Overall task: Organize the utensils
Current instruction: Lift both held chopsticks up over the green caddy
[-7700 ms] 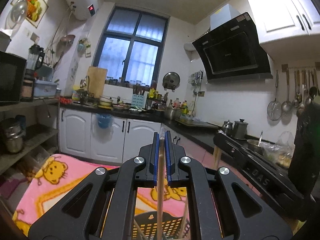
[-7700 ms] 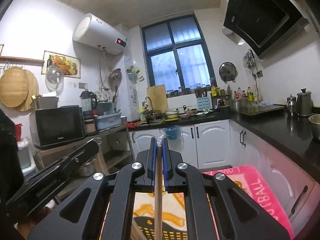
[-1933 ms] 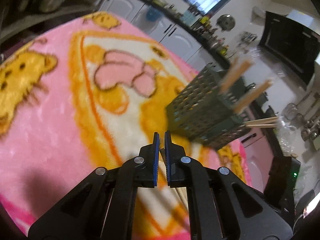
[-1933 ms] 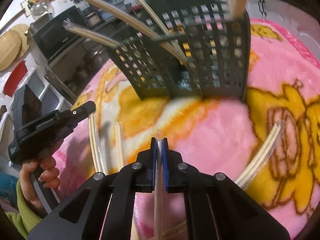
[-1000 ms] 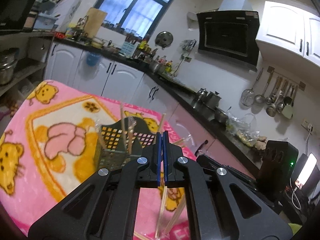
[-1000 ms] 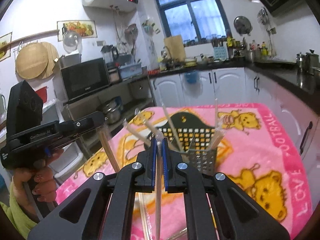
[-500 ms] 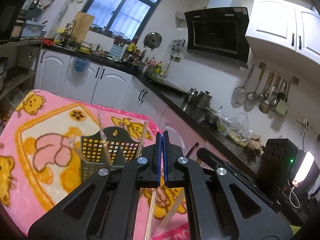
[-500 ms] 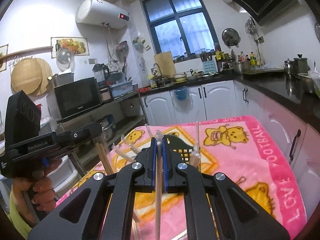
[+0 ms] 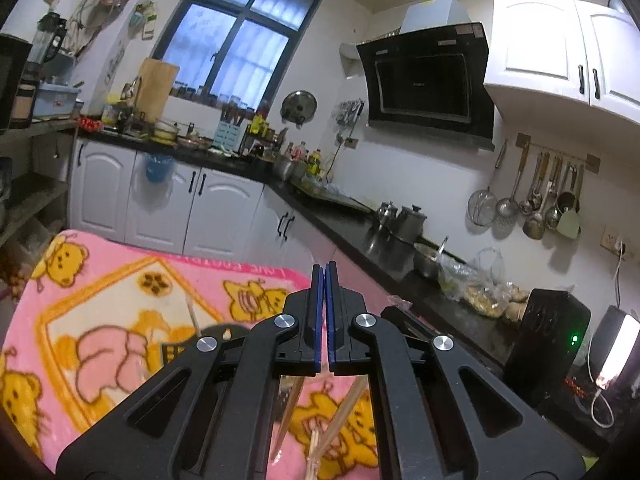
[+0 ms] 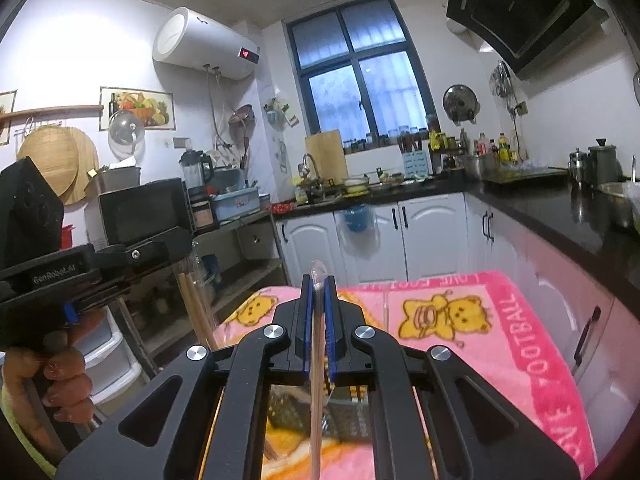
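Observation:
My left gripper (image 9: 322, 270) is shut on a wrapped pair of chopsticks, seen from the right wrist view (image 10: 196, 296) hanging down from its jaws. My right gripper (image 10: 317, 280) is shut on another plastic-wrapped pair of chopsticks (image 10: 316, 380) that runs down between its fingers. The dark mesh utensil basket (image 10: 344, 412) stands on the pink blanket below the right gripper, mostly hidden by it. In the left wrist view the basket's rim (image 9: 224, 330) peeks out at the gripper's left, with a chopstick (image 9: 192, 314) standing in it. More chopsticks (image 9: 340, 420) lie on the blanket under the left gripper.
A pink cartoon-bear blanket (image 9: 92, 300) covers the table. Black kitchen counter (image 9: 360, 232) with pots runs along the right. Shelves with a microwave (image 10: 140, 208) stand at the left. The left hand-held gripper (image 10: 80, 272) is close at the right gripper's left.
Both grippers have risen and tilted up since a second ago, each still holding chopsticks. The basket has dropped lower in both views and is now mostly hidden behind the grippers.

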